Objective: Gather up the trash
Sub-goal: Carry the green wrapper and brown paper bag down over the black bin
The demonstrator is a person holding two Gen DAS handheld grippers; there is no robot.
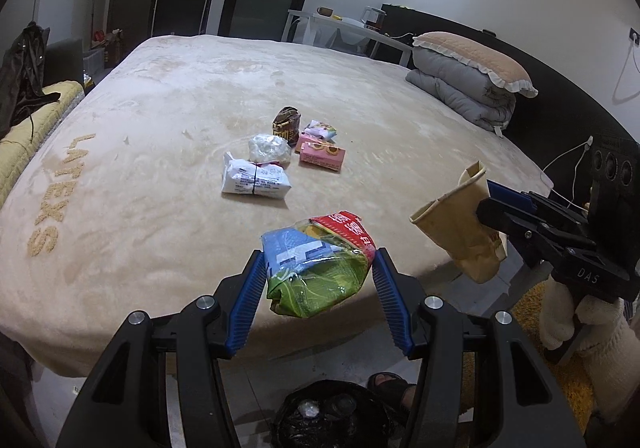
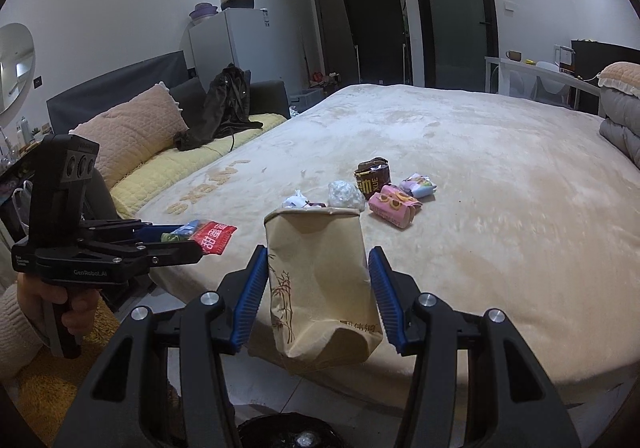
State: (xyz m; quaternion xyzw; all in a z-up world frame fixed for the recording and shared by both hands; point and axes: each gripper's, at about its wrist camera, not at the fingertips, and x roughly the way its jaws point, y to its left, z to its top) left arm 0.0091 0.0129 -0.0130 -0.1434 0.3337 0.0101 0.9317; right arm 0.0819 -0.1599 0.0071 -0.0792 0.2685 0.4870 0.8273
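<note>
My left gripper is shut on a crumpled green, blue and red snack bag, held in the air over the bed's near edge. My right gripper is shut on a squashed tan paper cup, also lifted above the bed edge. Each gripper shows in the other's view: the right gripper with the paper cup at the right, the left gripper with the snack bag at the left. More trash lies mid-bed: a white packet, a clear plastic wad, a brown wrapper, a pink box.
A bin lined with a black bag stands on the floor below the grippers, by the bed's foot. The beige bedspread carries a folded grey quilt and pillow at the far right. A sofa with a black jacket flanks the left.
</note>
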